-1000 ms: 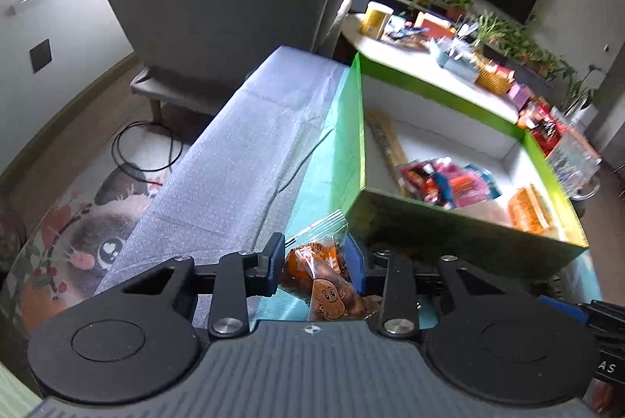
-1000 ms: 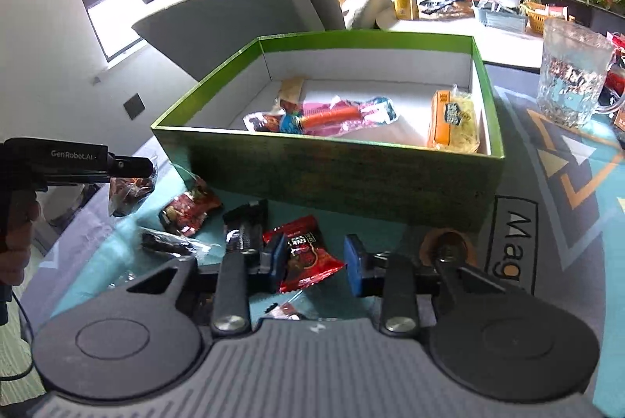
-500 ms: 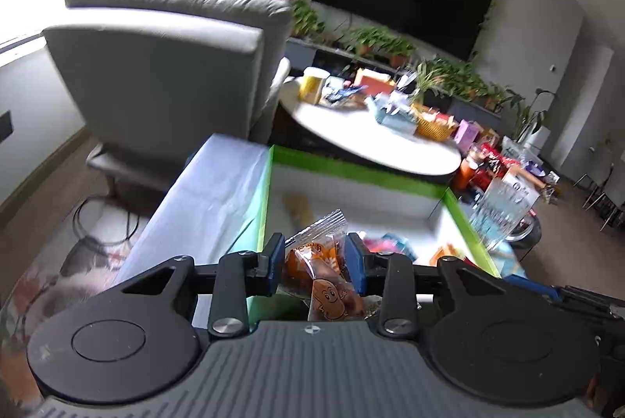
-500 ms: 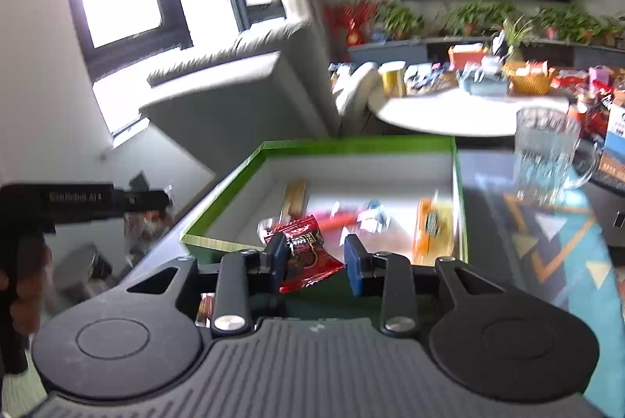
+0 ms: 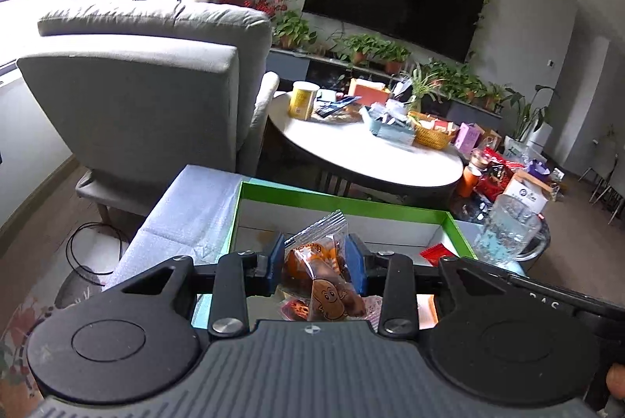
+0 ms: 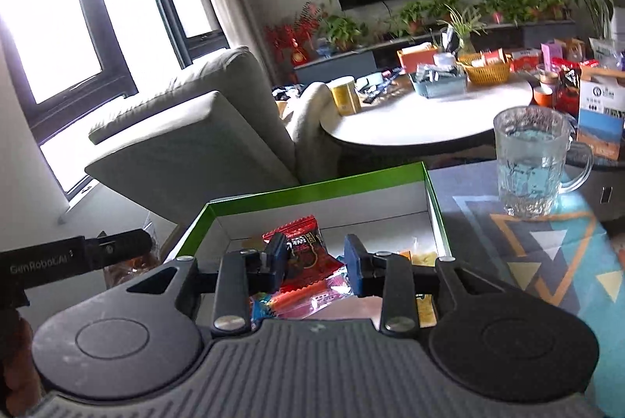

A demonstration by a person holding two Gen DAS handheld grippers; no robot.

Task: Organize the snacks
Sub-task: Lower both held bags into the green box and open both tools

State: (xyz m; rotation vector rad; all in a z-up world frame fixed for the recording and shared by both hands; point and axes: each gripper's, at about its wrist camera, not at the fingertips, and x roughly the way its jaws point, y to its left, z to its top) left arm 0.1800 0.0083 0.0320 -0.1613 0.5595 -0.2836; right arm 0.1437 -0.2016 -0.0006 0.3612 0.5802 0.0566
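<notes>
My orange snack packet [image 5: 318, 269] stands upright, long axis vertical, crimped top pointing up, held over the near left part of the green box [image 5: 332, 201]. My left gripper [image 5: 317, 263] is clenched on it, blue pads pressing both sides. My right gripper [image 6: 314, 259] stands partly spread; the red packet [image 6: 302, 254] touches its left pad, and whether it's truly gripped I can't tell. A glass mug [image 6: 535, 160] sits far right.
</notes>
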